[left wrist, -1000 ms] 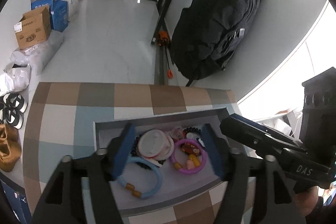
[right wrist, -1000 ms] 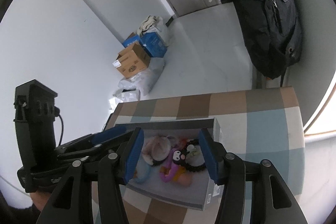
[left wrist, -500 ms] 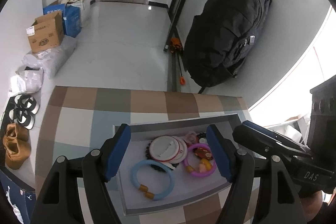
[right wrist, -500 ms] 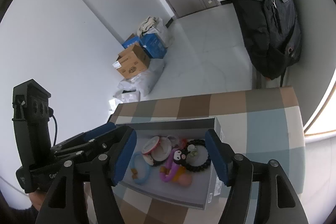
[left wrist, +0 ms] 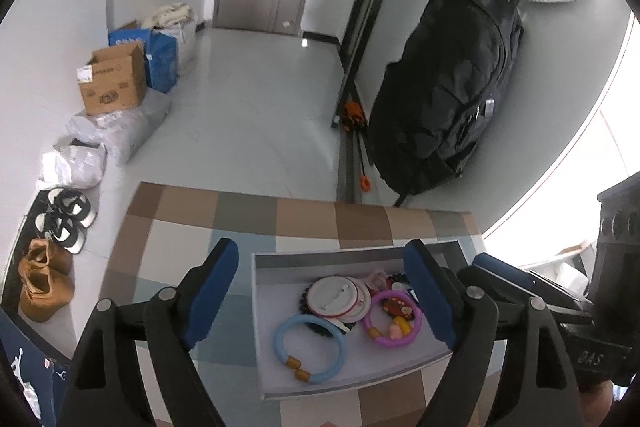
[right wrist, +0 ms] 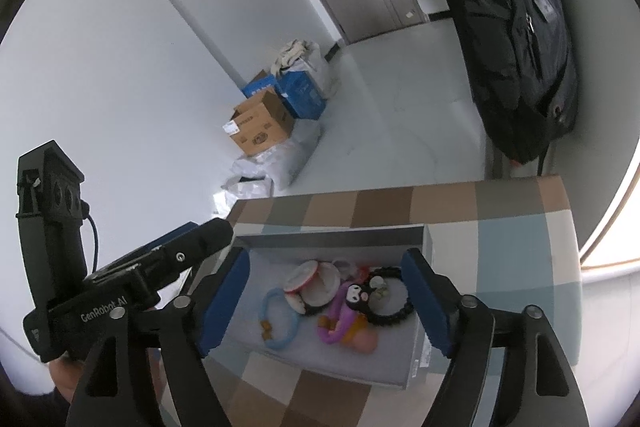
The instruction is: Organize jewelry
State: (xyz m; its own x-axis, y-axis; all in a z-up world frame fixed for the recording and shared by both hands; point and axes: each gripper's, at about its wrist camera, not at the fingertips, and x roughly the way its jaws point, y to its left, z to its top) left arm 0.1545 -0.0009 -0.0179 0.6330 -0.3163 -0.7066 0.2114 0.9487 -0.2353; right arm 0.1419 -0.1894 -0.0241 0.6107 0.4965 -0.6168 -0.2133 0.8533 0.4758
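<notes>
Your left tongs (left wrist: pixel 320 287) stand wide apart above the grey tray (left wrist: pixel 256 307), nothing between the blue pads (left wrist: pixel 210 291); the jaws have just been opening. Your right tongs (right wrist: pixel 326 301) are likewise spread wide over the same tray, empty, and their jaws have also just been opening. Neither set touches any item.

The tray sits on the worktop (left wrist: pixel 180 227), which is covered in brown, beige and blue checks. Inside the tray, as your left camera shows it:
- a light blue bracelet (left wrist: pixel 309 347) with amber beads lies toward the near left, flat on the tray floor;
- a round white disc with a red rim (left wrist: pixel 334 297) lies just behind it, overlapping a second similar disc;
- a purple bracelet (left wrist: pixel 392 319) with small coloured charms lies to the right of the discs, close by your tongs' right pad;
- dark beads show at the disc's edge; small pink and black pieces lie further back, too small to tell.

Your right camera adds a black ring (right wrist: pixel 390 301) at the tray's far right and a small black-and-white figure (right wrist: pixel 356 295) resting against the purple bracelet.

Your right tongs' body shows at the right edge of the left view, beside the tray. A black backpack (left wrist: pixel 448 87) leans on the wall beyond the worktop; cardboard boxes (left wrist: pixel 114 79) stand on the floor.
</notes>
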